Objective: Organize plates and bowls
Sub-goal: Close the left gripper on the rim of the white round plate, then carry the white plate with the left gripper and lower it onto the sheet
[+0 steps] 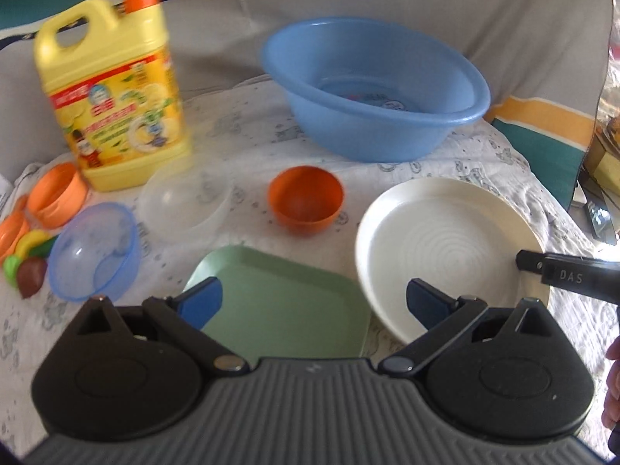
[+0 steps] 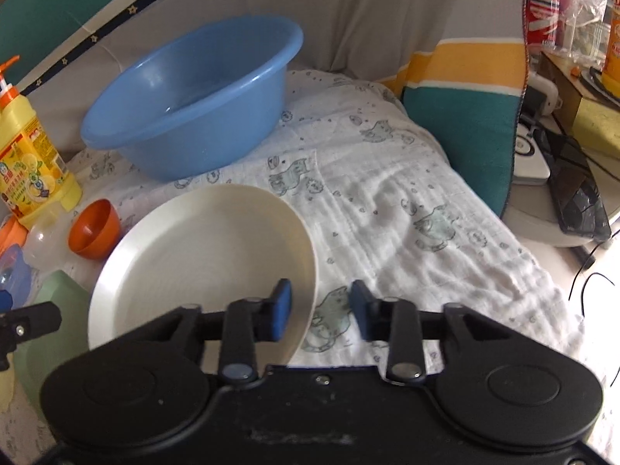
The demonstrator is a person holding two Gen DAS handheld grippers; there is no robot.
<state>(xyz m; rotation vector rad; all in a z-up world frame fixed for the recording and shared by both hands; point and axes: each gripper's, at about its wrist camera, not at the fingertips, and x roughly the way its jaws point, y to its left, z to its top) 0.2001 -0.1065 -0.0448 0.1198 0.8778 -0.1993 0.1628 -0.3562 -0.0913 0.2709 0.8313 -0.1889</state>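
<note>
Left black tongs (image 1: 314,302): blue-padded jaws spread wide, angled downward, nothing gripped. Right black tongs (image 2: 319,310): jaws partly closed, a gap between the blue pads (image 2: 282,310), angled downward.

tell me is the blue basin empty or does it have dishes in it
Empty of dishes. The blue basin shows only its bare bottom with a printed mark; the orange bowl and white plate sit outside on the cloth.

blk gripper (image 1: 314,302), blue pads, silver pivots
</note>
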